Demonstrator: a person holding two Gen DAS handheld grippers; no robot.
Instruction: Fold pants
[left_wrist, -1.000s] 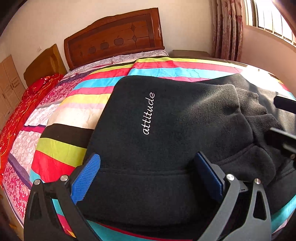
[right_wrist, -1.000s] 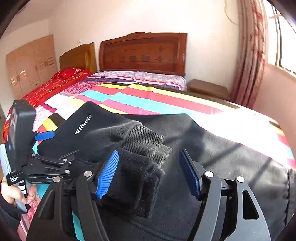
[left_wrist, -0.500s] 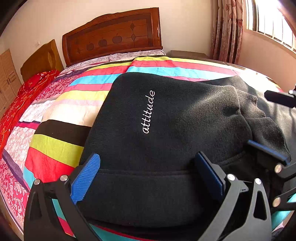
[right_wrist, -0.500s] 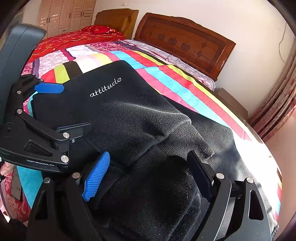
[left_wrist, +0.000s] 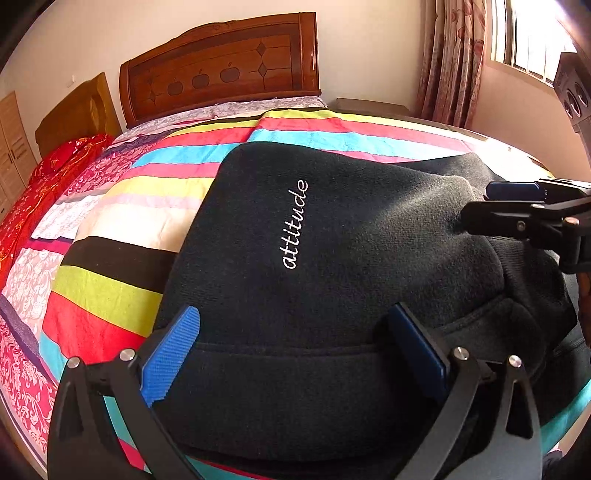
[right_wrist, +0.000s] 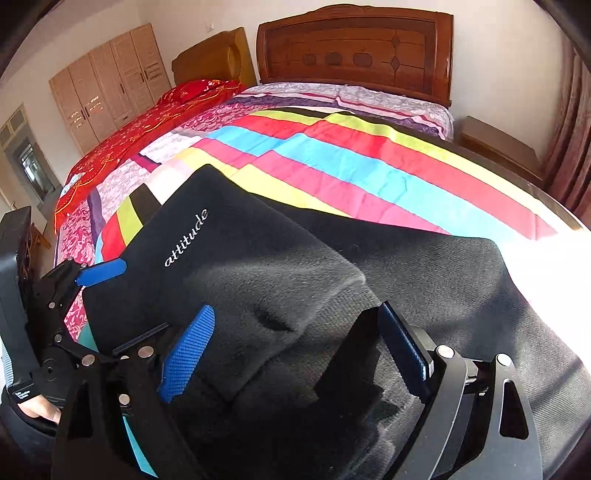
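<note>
Black fleece pants (left_wrist: 332, 258) with white "attitude" lettering lie folded on the striped bed cover; they also show in the right wrist view (right_wrist: 258, 295). My left gripper (left_wrist: 295, 354) is open, its blue pads either side of the near folded edge, low over the fabric. My right gripper (right_wrist: 295, 354) is open over the bunched ribbed cuffs (right_wrist: 369, 387) at the fold's right side. The right gripper shows at the right edge of the left wrist view (left_wrist: 517, 214), and the left gripper at the left of the right wrist view (right_wrist: 92, 295).
The bed has a multicoloured striped cover (left_wrist: 166, 192) and a wooden headboard (left_wrist: 221, 66). A second bed with a red cover (right_wrist: 147, 122) stands to the left, a wardrobe (right_wrist: 107, 81) behind it. A nightstand (right_wrist: 498, 147), curtains and a window (left_wrist: 524, 37) are on the right.
The right gripper has swung from the left side of the fold towards the cuffs on the right and risen a little. The left gripper has stayed in place. Both remain open.
</note>
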